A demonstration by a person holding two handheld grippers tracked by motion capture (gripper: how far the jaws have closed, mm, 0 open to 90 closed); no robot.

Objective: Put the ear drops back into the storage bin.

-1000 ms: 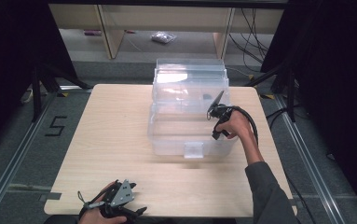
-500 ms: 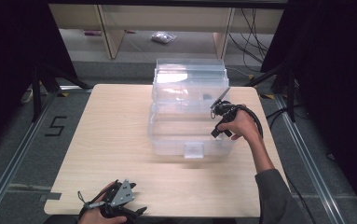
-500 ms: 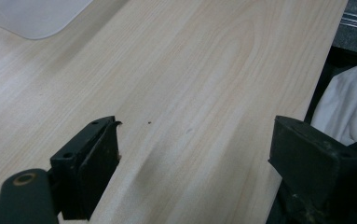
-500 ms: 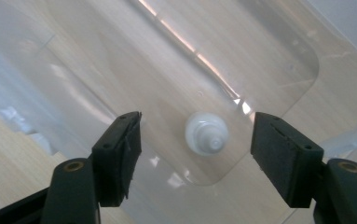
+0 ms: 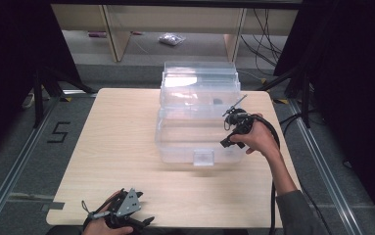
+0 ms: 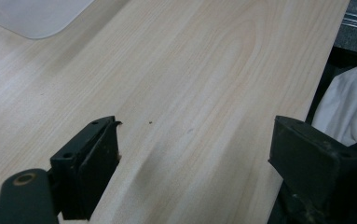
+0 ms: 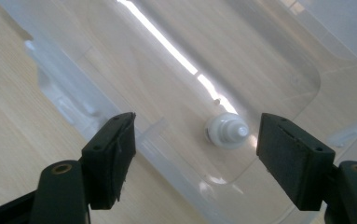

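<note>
Slightly lower than before, the right gripper [image 5: 228,128] hangs open over the clear box [image 5: 195,139]; its own view reveals a white knob [image 7: 226,131] inside. Left gripper [image 6: 192,154] rests open on the tabletop [image 5: 116,147].

There is one desk [image 5: 121,161] made of light wood. On it sits one big clear plastic box [image 5: 197,122] with one clear lid [image 5: 199,81] standing open at the back. Inside the box lies one small white cap [image 7: 226,131] (a round one with a little knob on top). There are two hand-held grippers: the left hand-held gripper [image 5: 121,213] and the right hand-held gripper [image 5: 234,122]. Each has two black jaws, so four jaws in all. Two hands hold them, one each.
</note>
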